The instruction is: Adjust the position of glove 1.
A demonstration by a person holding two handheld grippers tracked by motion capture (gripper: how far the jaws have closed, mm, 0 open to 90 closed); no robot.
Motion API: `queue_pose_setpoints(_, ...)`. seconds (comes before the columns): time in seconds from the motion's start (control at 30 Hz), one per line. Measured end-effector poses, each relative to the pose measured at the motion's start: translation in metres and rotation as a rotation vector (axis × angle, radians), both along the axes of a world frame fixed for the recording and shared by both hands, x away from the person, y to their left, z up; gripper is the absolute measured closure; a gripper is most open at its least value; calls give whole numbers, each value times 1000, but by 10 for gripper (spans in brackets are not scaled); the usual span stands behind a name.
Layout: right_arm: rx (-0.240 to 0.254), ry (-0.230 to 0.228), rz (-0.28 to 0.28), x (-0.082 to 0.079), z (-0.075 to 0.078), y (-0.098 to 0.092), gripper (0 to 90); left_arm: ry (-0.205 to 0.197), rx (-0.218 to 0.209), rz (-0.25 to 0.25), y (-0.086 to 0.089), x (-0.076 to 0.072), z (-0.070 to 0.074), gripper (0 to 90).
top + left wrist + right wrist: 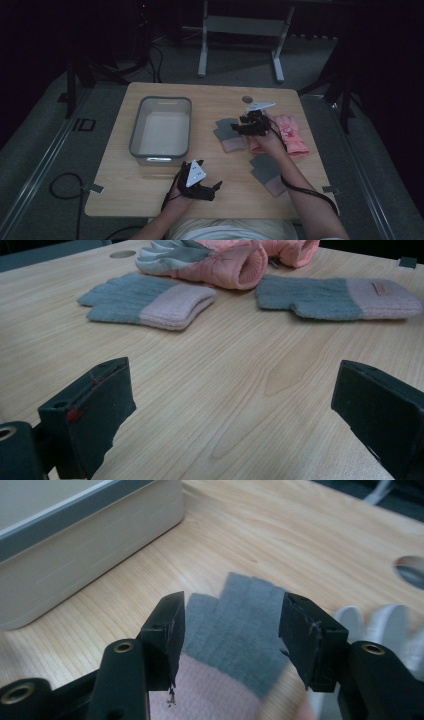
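While the left tool (pixel 206 186) rests wide open on the surface (pixel 150 190), the half-open right tool (pixel 230 630) straddles the grey-and-pink glove (pixel 240 645) beside the bin (pixel 160 125), so next comes pinching its cuff.

Pink cuff of the grey glove (pixel 235 645) cut off by the bottom edge, partly behind the fingers (pixel 165 635)

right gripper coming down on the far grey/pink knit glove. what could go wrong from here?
1. The right gripper has its jaws astride the grey-and-pink knit glove but apart from it; closing too high may pinch only loose knit, and it could slip out.
2. The padded pink glove with grey fingers lies close beside it, so a jaw might snag it too.
3. The grey-rimmed plastic bin is across the table; a weak grip may drop the glove on the way, if it goes there.
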State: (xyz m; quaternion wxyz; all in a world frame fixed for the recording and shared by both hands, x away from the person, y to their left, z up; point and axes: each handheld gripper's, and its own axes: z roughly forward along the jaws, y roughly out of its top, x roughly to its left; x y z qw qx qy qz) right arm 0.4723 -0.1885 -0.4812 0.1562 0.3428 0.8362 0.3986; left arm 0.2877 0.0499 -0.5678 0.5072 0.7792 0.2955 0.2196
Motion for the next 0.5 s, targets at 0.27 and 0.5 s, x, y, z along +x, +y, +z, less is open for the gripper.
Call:
queue_pose_setpoints(0.27, -80, 91, -12, 19, -25, 9, 587, -12, 6, -4, 0, -1, 0, 27)
queue_pose_setpoints(0.5, -120, 178, -30, 33, -45, 17, 605, -5, 5, -8, 0, -1, 0, 28)
